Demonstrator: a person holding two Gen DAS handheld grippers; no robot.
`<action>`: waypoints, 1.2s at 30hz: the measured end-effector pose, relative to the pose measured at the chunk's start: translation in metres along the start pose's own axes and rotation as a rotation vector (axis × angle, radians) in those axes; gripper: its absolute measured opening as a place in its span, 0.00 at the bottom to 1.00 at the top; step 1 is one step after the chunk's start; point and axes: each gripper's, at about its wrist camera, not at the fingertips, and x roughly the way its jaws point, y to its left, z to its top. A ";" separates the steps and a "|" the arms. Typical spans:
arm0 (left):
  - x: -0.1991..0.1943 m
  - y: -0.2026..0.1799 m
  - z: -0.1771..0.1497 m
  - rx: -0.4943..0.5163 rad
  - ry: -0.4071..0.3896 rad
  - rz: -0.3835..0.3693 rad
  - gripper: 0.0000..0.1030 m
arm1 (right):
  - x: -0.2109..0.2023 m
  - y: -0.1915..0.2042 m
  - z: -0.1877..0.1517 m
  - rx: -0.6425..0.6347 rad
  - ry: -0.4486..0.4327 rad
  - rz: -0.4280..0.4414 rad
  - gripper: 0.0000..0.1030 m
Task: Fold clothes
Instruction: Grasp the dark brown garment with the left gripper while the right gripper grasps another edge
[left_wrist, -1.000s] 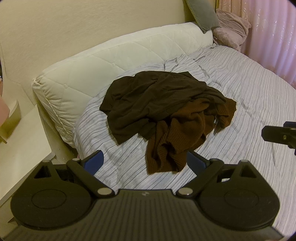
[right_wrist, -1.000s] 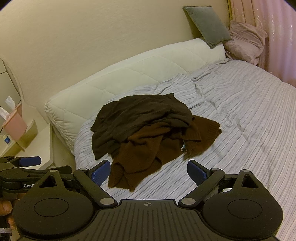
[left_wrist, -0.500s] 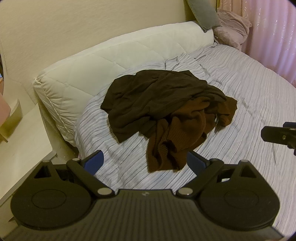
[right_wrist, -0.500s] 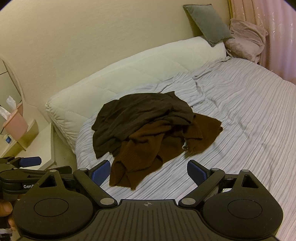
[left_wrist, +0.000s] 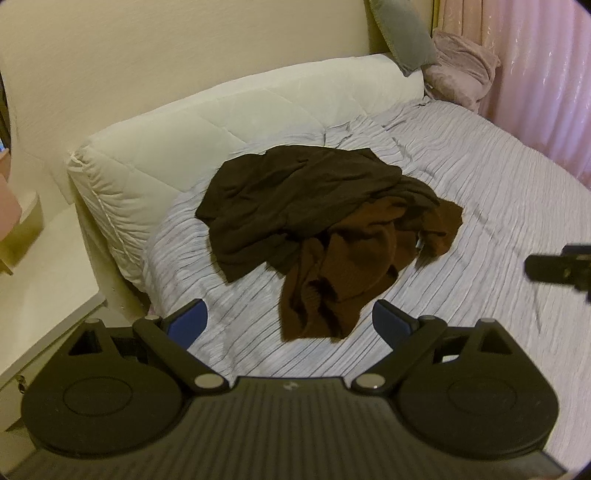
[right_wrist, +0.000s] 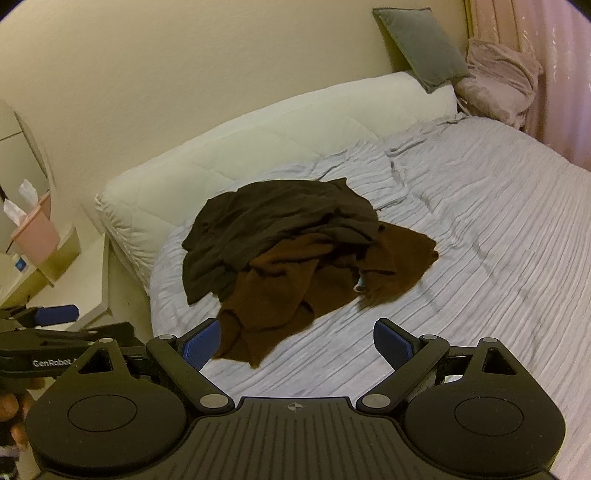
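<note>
Two garments heaped mid-bed on the striped sheet (left_wrist: 498, 206): dark top (left_wrist: 295, 195) draped over the brown knit (left_wrist: 354, 266), just short of the white quilted bolster (left_wrist: 229, 122). Left gripper (left_wrist: 289, 320) spread wide, empty, hovering near the knit's front edge. Right gripper (right_wrist: 297, 341) likewise spread, holding nothing.

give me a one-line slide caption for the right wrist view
Open right gripper hovers over a striped bed facing a crumpled dark garment heaped on a brown knit.
</note>
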 end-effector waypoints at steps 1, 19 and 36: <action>-0.001 0.000 -0.002 0.009 -0.002 0.011 0.92 | -0.002 -0.002 0.000 -0.011 -0.004 -0.003 0.90; 0.131 0.071 0.043 0.331 0.006 -0.022 0.91 | 0.094 0.004 0.070 -0.271 -0.035 -0.019 0.90; 0.311 0.089 0.041 0.719 0.034 -0.193 0.37 | 0.330 0.021 0.123 -0.471 0.204 -0.029 0.90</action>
